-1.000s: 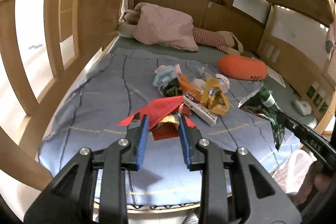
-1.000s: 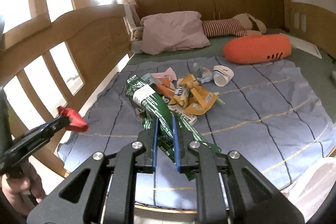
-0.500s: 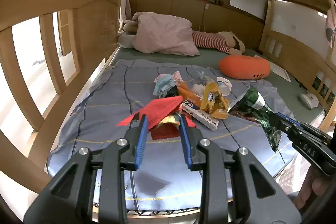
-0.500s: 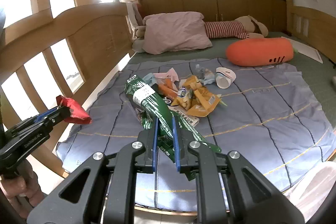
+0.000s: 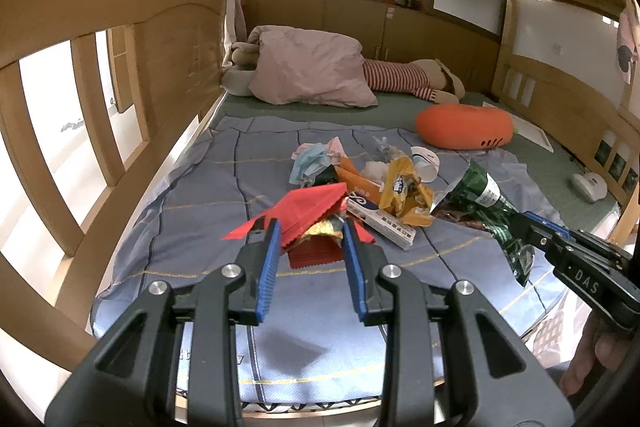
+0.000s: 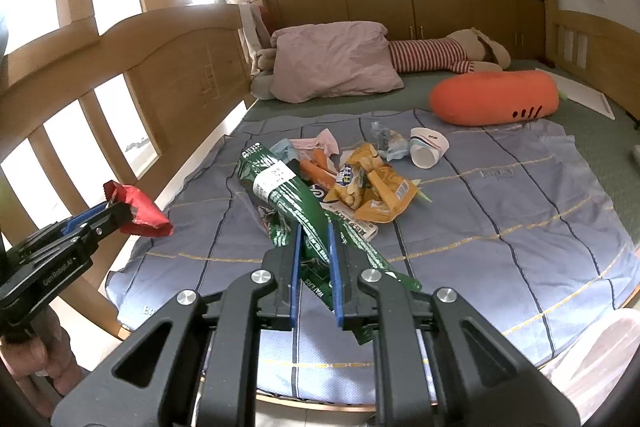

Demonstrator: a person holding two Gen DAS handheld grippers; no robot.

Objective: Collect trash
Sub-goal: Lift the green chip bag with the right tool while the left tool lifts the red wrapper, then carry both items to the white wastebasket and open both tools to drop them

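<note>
The left tool [image 5: 308, 241] clenches a red wrapper [image 5: 308, 207] and the right tool [image 6: 314, 255] a green snack bag [image 6: 292, 195], both held near the trash pile [image 6: 368, 183]; firm grips should carry them clear.

Print on the white box [image 5: 380, 220] is too blurred to be read. The striped plush toy [image 5: 400, 79] is partly hidden by the pink pillow [image 5: 312, 67].

A wooden-railed bed [image 6: 168, 75] carried a blue-grey blanket [image 6: 500, 211] over a green sheet [image 6: 420, 95]. On the blanket lay a trash pile [image 6: 372, 187] (wrappers, a paper cup [image 6: 428, 151]); a pink pillow [image 6: 336, 63], striped plush [image 6: 432, 55] and orange cushion [image 6: 492, 97] lay on the sheet.
</note>
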